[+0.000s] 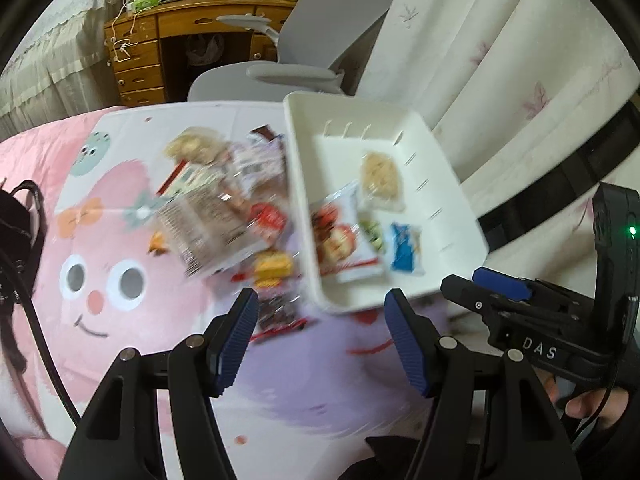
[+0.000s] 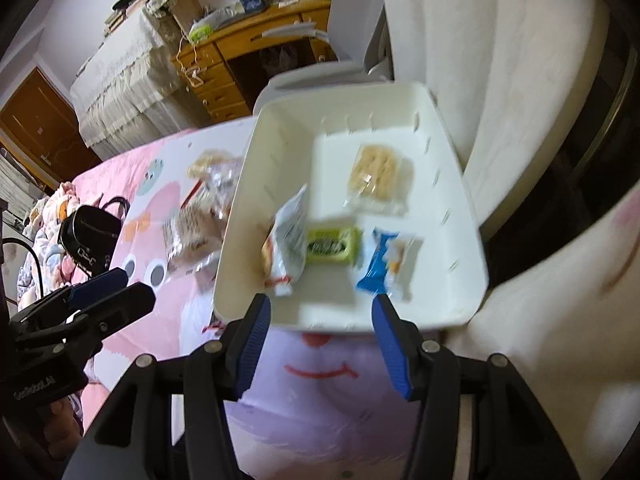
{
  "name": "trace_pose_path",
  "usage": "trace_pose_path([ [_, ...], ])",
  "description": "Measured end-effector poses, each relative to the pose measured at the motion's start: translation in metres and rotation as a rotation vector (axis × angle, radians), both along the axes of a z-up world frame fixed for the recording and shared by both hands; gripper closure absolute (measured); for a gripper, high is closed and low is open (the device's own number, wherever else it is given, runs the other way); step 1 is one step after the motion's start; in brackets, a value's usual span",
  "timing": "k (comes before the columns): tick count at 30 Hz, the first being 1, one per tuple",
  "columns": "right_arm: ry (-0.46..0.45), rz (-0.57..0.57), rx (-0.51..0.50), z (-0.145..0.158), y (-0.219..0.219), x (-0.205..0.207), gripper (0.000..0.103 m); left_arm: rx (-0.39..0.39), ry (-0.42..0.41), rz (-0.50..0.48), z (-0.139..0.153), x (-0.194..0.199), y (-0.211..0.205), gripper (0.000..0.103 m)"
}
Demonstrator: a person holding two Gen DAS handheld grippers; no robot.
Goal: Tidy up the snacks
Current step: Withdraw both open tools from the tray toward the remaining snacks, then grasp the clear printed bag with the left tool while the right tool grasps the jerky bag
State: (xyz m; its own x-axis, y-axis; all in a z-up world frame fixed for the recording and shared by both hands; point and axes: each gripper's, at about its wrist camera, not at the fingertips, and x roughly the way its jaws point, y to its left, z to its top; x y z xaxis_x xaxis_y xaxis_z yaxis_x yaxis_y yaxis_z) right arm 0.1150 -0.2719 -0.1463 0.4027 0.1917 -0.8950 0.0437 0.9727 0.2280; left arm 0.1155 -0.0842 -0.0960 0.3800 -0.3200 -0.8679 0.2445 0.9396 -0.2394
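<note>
A white bin [image 1: 456, 184] [image 2: 456, 184] sits on the bed's cartoon blanket. It holds a pale cracker pack [image 1: 382, 178] [image 2: 378, 178], a red-and-white packet [image 1: 340, 236] [image 2: 286, 240], a green packet [image 1: 372, 234] [image 2: 332, 246] and a blue packet [image 1: 404, 250] [image 2: 384, 264]. A pile of loose snacks [image 1: 224, 200] [image 2: 200, 216] lies left of the bin. My left gripper [image 1: 322, 336] is open and empty, below the pile and the bin's near corner. My right gripper [image 2: 320, 340] is open and empty at the bin's near wall; it also shows in the left wrist view [image 1: 500, 292].
A grey office chair [image 1: 304, 40] and a wooden desk [image 1: 160, 40] stand behind the bed. White curtains [image 1: 500, 60] hang to the right of the bin. A black bag [image 2: 92, 236] lies on the blanket at the left. Both views are motion-blurred.
</note>
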Motion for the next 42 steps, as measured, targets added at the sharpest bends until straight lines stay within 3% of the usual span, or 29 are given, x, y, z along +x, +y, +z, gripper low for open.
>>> trace_pose_path([
  [9,0.092,-0.096,0.056,-0.028,0.063,-0.029,0.05,0.024,0.061,-0.065,-0.015,-0.023,0.075,0.039],
  [25,0.057,-0.377,0.064,-0.026,0.182,-0.072,0.05,0.106,0.051,-0.301,-0.003,-0.019,0.192,0.039],
  [30,0.012,-0.419,0.036,-0.025,0.207,-0.076,0.05,0.146,0.062,-0.356,-0.002,-0.008,0.204,0.033],
  [33,-0.008,-0.426,-0.003,-0.025,0.218,-0.077,0.044,0.163,0.059,-0.39,0.001,0.0,0.203,0.031],
  [42,-0.085,-0.39,-0.135,-0.028,0.224,-0.077,0.039,0.269,0.039,-0.508,0.005,0.032,0.164,0.023],
])
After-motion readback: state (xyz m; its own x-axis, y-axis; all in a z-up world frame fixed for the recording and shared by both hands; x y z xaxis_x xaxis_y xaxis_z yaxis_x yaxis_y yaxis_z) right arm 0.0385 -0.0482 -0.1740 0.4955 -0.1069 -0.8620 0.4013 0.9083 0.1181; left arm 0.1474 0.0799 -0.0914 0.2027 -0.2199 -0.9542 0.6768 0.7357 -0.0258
